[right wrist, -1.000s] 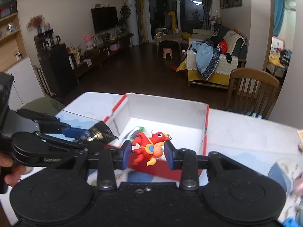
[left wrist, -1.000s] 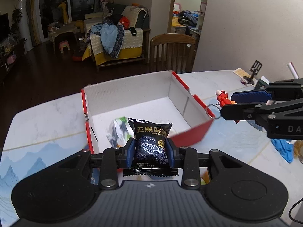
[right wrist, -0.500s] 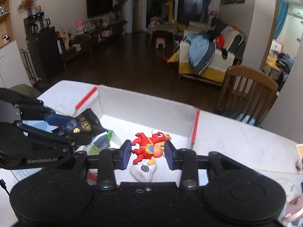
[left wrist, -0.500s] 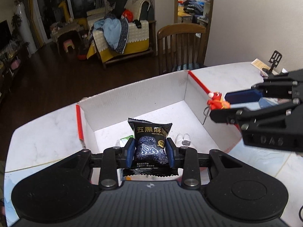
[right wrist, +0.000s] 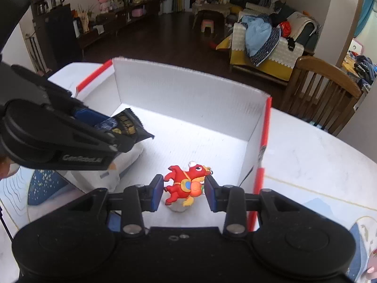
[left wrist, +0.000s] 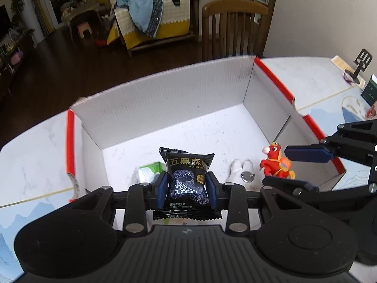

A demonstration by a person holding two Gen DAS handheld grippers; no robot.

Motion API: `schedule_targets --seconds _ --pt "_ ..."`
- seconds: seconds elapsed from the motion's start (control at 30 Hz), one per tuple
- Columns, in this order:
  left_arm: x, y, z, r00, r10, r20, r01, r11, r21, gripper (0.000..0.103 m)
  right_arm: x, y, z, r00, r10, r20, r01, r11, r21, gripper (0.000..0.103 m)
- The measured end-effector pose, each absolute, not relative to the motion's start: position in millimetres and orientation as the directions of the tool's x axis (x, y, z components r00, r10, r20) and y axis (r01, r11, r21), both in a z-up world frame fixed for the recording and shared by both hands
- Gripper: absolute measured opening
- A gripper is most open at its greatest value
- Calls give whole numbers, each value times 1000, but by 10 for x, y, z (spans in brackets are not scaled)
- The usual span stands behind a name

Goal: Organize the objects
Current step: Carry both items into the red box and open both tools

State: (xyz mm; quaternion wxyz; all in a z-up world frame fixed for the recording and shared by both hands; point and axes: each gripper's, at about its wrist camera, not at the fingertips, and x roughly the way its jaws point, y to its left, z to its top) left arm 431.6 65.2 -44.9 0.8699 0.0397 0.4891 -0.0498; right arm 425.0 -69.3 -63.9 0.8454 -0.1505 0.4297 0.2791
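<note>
A white cardboard box with red edges [left wrist: 165, 108] stands open on the table; it also shows in the right wrist view [right wrist: 188, 94]. My left gripper [left wrist: 186, 189] is shut on a black snack packet [left wrist: 187, 176] and holds it over the box's near part. My right gripper [right wrist: 183, 189] is shut on a red dragon keychain toy [right wrist: 186, 184], low inside the box; the toy also shows in the left wrist view [left wrist: 276, 165]. A green-and-white packet [left wrist: 150, 169] and a white item with a round button [left wrist: 242, 172] lie on the box floor.
The marble table [left wrist: 35, 160] carries a black phone stand [left wrist: 360, 66] and a dark card [left wrist: 371, 89] at the far right. A wooden chair [left wrist: 233, 23] stands behind the table. A blue patterned mat [right wrist: 44, 186] lies left of the box.
Both grippers have moved forward and down over the box. The red toy now hangs low inside it, near the white item. Both still hold their objects.
</note>
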Motion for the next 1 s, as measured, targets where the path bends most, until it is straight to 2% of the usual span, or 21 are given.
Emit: schedule_targets --seconds 0.87,0.93,1.0 --pt "4485 679 -900 397 -59 -916 138 990 -4 34 4467 -645 -814 437 326 -838 -559 829 31 38" --pt "4479 691 -899 399 -58 -915 135 991 -3 38 4465 -654 -808 437 329 -837 -555 831 37 38" --pt "4470 715 -890 405 -53 -913 125 992 -2 50 4459 -665 -792 440 331 -835 -551 833 40 38"
